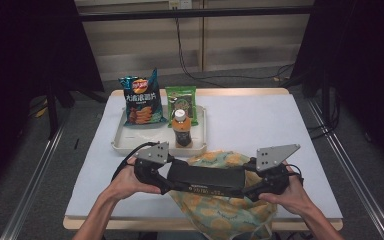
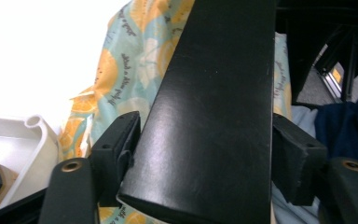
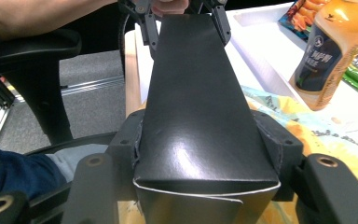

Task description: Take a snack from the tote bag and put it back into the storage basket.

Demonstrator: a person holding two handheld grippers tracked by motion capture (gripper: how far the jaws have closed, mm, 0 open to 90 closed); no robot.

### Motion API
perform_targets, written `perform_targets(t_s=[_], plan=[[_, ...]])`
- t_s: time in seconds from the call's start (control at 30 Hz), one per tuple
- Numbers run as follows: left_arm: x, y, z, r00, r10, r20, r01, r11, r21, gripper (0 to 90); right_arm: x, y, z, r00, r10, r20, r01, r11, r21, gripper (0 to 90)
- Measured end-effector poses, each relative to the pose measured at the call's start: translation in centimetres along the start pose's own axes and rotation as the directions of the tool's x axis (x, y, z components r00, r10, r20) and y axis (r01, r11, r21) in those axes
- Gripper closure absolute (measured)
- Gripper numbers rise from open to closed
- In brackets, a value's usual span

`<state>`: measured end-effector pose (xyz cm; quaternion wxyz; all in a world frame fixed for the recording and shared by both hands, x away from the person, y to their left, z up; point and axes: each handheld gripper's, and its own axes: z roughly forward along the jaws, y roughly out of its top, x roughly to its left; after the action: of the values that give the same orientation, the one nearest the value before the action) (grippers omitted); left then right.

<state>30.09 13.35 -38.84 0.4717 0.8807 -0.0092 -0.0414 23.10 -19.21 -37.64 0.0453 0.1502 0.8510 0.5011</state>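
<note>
A long black box (image 1: 207, 177) is held level between both grippers, just above a cloth bag (image 1: 220, 210) printed with orange slices at the table's front edge. My left gripper (image 1: 167, 182) is shut on the box's left end; in the left gripper view its pads (image 2: 121, 144) press both sides of the box (image 2: 214, 116) over the bag (image 2: 116, 70). My right gripper (image 1: 247, 185) is shut on the right end. In the right gripper view the right gripper (image 3: 205, 140) clamps the box (image 3: 196, 93), whose end flap gapes slightly.
A white tray (image 1: 125, 142) behind the box holds a blue chips bag (image 1: 141, 100), a green packet (image 1: 182, 100) and an orange-capped bottle (image 1: 181, 129). The white tabletop (image 1: 260, 120) lies bare to the right. A dark chair (image 3: 32, 51) stands by the person.
</note>
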Motion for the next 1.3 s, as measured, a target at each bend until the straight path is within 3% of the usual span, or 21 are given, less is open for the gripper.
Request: perform_targets(t_s=[0.27,0.37,0.53,0.8,1.1,1.3], plan=[[-0.8,0.5,-0.6,0.9987,0.046,0.021,-0.046,0.9987,0.023,41.3,-0.3,-0.3,0.0,0.9999,0.012,-0.005,-0.012,1.000,-0.017,38.3],[-0.8,0.6,-0.5,0.9985,0.045,0.029,-0.046,0.9987,0.023,41.9,-0.2,-0.5,0.0,0.9998,0.013,-0.012,-0.013,1.000,-0.019,37.6],[-0.7,0.5,-0.8,0.9993,0.031,0.022,-0.032,0.9994,0.016,42.5,-0.3,-0.6,-0.4,0.9994,0.025,0.024,-0.024,0.999,-0.039,29.9],[-0.1,-0.5,-3.6,0.9984,-0.015,-0.054,0.014,0.9997,-0.021,42.7,-0.2,-1.5,-2.4,0.9886,0.083,0.126,-0.070,0.991,-0.111,17.3],[0.1,-1.6,-6.3,0.9933,-0.053,-0.102,0.047,0.9972,-0.058,42.8,-0.3,-2.6,-4.5,0.9723,0.138,0.188,-0.103,0.978,-0.182,15.9],[0.7,-2.6,-8.7,0.9852,-0.073,-0.155,0.063,0.9955,-0.071,42.9,-0.2,-3.0,-5.4,0.9642,0.152,0.217,-0.109,0.974,-0.198,15.9]])
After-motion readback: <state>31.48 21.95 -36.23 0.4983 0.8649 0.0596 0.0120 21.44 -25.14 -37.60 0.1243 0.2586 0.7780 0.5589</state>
